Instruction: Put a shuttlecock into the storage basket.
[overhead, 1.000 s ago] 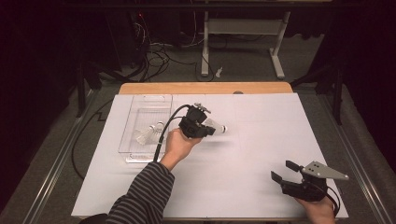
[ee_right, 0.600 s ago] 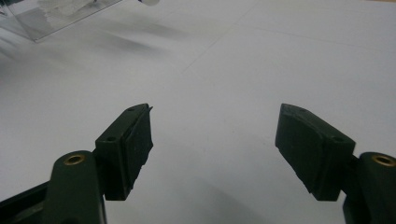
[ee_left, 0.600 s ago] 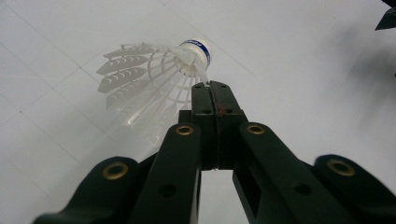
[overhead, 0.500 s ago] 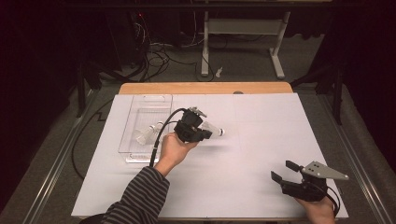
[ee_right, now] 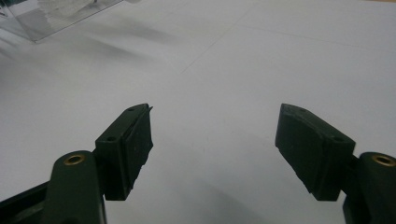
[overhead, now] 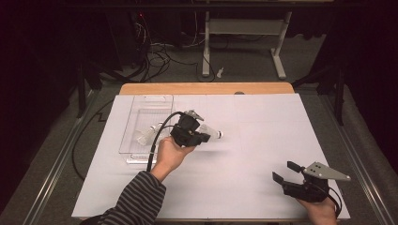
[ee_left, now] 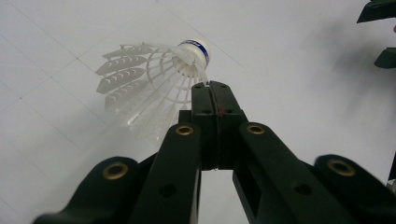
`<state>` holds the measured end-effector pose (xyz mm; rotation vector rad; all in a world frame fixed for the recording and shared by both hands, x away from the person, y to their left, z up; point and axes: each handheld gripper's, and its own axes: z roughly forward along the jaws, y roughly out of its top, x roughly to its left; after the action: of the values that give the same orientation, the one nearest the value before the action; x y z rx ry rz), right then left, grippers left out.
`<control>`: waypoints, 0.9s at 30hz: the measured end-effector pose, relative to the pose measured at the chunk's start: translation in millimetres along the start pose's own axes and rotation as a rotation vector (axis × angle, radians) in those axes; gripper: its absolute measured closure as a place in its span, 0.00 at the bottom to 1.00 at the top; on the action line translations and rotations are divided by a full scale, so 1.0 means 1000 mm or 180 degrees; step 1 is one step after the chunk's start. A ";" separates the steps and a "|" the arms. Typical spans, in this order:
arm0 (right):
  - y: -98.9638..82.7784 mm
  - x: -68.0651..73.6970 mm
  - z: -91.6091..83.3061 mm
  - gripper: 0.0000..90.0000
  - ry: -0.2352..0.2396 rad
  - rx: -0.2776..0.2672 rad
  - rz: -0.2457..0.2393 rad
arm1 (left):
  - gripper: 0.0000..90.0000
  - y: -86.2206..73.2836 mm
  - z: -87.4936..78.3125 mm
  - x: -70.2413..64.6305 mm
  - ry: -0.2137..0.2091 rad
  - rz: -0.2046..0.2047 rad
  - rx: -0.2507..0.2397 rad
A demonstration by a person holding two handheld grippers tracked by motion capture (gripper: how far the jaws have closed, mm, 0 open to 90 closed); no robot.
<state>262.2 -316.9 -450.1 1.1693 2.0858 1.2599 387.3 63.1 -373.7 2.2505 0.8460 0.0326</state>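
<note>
Moved slightly away from the clear tray (overhead: 141,105), the left gripper (ee_left: 209,88) pinches a white shuttlecock (ee_left: 154,77) by its feathers above the surface (overhead: 263,122). Well right of the tray, the right gripper (overhead: 285,172) rests with jaws wide apart, holding nothing.

Left gripper (overhead: 202,136): black, w/ black cable and brass-coloured rivets on its arms. Left sleeve (overhead: 136,199) striped dark grey/black. Right gripper (overhead: 285,171): black, grey three-cornered plate w/ small holes on top, black pads (ee_right: 135,140), brass rivets.

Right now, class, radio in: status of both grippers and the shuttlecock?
Left gripper shut on the shuttlecock, pinching its skirt beside the clear tray. Right gripper open, holding nothing, near the table's right corner. Nothing in the way.
</note>
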 end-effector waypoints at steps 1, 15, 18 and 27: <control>0.000 0.000 0.000 0.31 0.0000 -0.0001 0.0001 | 1.00 0.000 -0.001 -0.001 -0.0003 0.0008 0.0007; 0.000 0.000 0.000 0.31 0.0000 0.0005 0.0001 | 1.00 -0.014 -0.010 0.001 -0.0033 -0.0064 -0.0067; 0.000 0.000 0.000 0.31 -0.0002 0.0007 0.0006 | 1.00 -0.017 -0.013 0.000 -0.0027 -0.0066 -0.0091; 0.000 0.000 0.000 0.31 -0.0004 0.0008 0.0005 | 1.00 -0.026 -0.019 -0.002 -0.0010 -0.0048 -0.0110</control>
<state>262.1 -316.4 -450.1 1.1726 2.0866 1.2573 366.4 87.2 -375.4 2.2113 0.8546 0.0363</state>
